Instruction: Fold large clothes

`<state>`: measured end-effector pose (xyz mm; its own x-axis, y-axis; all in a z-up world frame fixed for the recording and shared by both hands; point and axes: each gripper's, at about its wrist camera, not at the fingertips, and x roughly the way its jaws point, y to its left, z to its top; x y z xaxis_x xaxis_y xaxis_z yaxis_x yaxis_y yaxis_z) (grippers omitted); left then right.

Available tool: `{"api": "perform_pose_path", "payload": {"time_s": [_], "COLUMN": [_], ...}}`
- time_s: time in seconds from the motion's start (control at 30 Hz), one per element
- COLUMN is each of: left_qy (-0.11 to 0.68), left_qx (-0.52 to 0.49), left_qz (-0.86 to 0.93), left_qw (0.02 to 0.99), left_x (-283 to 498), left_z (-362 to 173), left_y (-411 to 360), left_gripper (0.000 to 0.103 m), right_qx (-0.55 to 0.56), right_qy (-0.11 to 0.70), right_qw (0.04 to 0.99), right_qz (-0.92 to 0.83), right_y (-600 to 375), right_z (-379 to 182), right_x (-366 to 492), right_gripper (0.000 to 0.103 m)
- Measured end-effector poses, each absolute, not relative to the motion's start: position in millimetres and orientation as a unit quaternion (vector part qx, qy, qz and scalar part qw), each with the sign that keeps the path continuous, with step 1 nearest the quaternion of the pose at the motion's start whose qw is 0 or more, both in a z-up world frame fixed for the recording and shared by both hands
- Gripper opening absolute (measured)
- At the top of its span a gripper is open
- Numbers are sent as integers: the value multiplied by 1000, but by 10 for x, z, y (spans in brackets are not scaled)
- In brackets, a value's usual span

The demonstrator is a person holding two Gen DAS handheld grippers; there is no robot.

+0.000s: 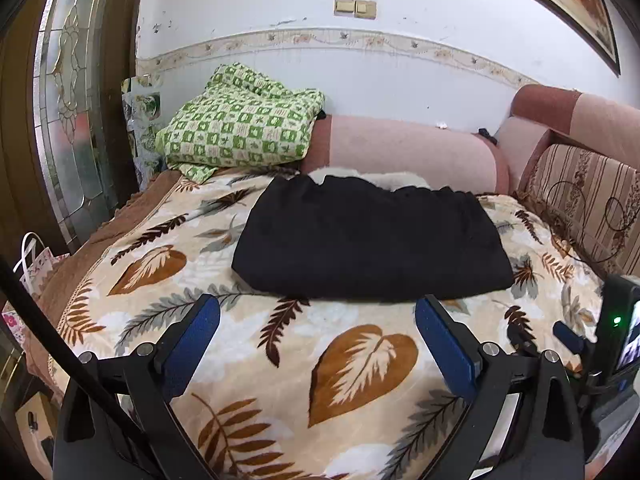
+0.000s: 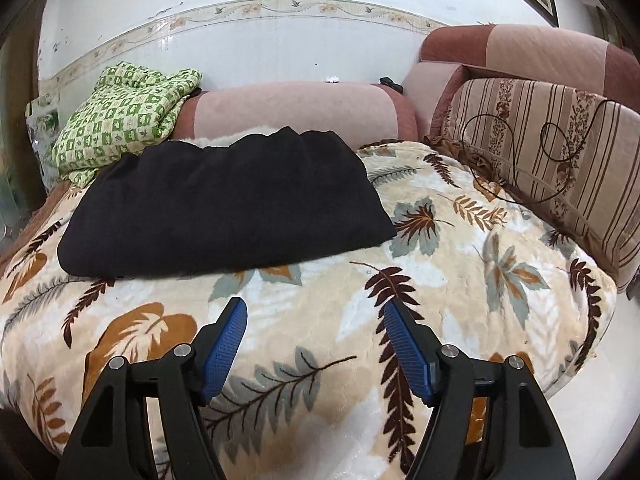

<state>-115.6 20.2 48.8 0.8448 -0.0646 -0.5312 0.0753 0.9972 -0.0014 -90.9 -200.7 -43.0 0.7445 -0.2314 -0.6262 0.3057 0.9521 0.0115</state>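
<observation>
Garment [image 1: 372, 240] folded, long axis sideways on blanket [image 1: 248, 352]; left claw [image 1: 318, 312] and right claw [image 2: 314, 316] released.

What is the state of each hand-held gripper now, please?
Left hand-held gripper: open, holding nothing, short of the black garment.
Right hand-held gripper: open, holding nothing.

Black garment [image 1: 370, 240] [image 2: 224, 204], folded into a broad, thick rectangle. Lying flat on the leaf-print blanket [image 1: 248, 364] [image 2: 460, 280], toward the far side of the bed. Dark, soft-looking fabric, surface mostly smooth. Near edge a rounded fold, running straight across. Far edge gathered and slightly puckered, resting against something white and fluffy [image 1: 384, 179] [image 2: 224, 139] peeking out behind it.
</observation>
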Motion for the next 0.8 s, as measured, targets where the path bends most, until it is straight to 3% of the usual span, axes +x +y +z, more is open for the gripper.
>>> {"api": "perform_pose_path", "payload": {"time_s": [0.8], "left_qy": [328], "left_qx": [19], "left_qz": [-24], "left_qw": [944], "left_x": [-1032], "left_z": [260], "left_y": [202], "left_gripper": [98], "right_qx": [46], "right_qy": [320], "right_qw": [933], "right_qz": [-155], "right_y": [-1951], "right_z": [-296], "right_x": [-950], "right_gripper": [79]}}
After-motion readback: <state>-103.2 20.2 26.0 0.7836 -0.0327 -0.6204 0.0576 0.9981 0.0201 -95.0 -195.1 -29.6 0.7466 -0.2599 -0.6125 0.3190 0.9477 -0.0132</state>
